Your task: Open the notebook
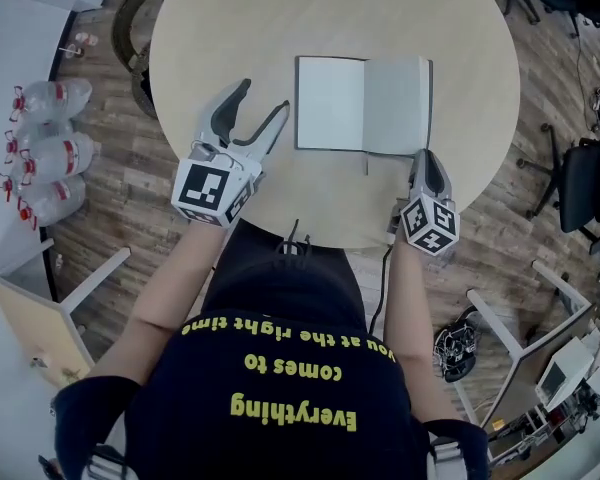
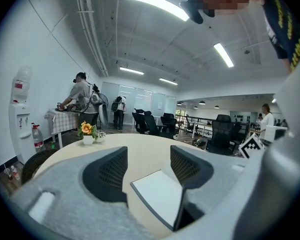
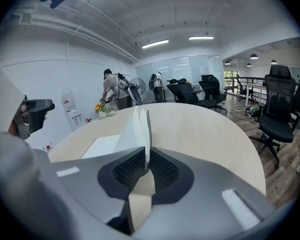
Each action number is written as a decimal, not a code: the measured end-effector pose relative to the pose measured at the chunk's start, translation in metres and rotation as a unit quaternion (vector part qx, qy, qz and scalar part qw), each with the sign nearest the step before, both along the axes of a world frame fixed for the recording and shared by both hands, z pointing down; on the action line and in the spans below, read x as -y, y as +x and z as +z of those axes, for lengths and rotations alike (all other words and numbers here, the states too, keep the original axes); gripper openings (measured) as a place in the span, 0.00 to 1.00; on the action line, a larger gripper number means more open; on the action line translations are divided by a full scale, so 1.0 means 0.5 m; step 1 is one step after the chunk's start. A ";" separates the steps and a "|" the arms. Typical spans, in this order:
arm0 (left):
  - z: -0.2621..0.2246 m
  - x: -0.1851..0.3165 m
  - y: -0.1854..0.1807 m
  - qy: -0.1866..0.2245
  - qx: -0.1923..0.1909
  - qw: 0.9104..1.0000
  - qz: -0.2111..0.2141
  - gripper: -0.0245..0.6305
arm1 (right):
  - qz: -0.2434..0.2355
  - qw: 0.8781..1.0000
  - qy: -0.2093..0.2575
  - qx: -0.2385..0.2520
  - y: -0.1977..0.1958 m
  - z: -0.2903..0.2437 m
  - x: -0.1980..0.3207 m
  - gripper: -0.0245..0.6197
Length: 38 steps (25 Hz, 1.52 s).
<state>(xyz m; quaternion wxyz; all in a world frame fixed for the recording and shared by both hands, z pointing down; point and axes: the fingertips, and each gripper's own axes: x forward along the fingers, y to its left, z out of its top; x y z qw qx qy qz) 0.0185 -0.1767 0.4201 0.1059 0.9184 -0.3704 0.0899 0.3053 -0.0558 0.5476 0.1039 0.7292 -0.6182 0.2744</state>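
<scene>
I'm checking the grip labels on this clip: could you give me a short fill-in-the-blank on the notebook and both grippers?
1. The notebook lies ____ on the round table.
2. The left gripper has its jaws ____, with nothing gripped.
3. The right gripper is ____ on a leaf at the notebook's right side.

Missing words: open; apart; shut

The right gripper [image 1: 426,158] hides the near right corner of the notebook [image 1: 363,104] in the head view

Shirt [image 1: 280,298] reads "Everything comes to you at the right time".
</scene>
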 end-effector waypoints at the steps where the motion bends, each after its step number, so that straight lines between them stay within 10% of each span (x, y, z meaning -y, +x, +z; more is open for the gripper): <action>1: 0.001 0.000 0.000 -0.001 0.000 1.000 -0.001 0.46 | 0.003 1.000 -0.004 0.003 0.005 0.007 -0.001 0.11; 22: 0.020 0.006 -0.008 -0.007 0.001 1.000 -0.006 0.44 | -0.009 0.991 -0.123 -0.058 0.054 0.143 -0.016 0.11; 38: -0.004 0.011 -0.003 0.005 -0.010 1.000 -0.002 0.43 | -0.102 0.983 -0.052 -0.145 -0.026 -0.008 0.039 0.11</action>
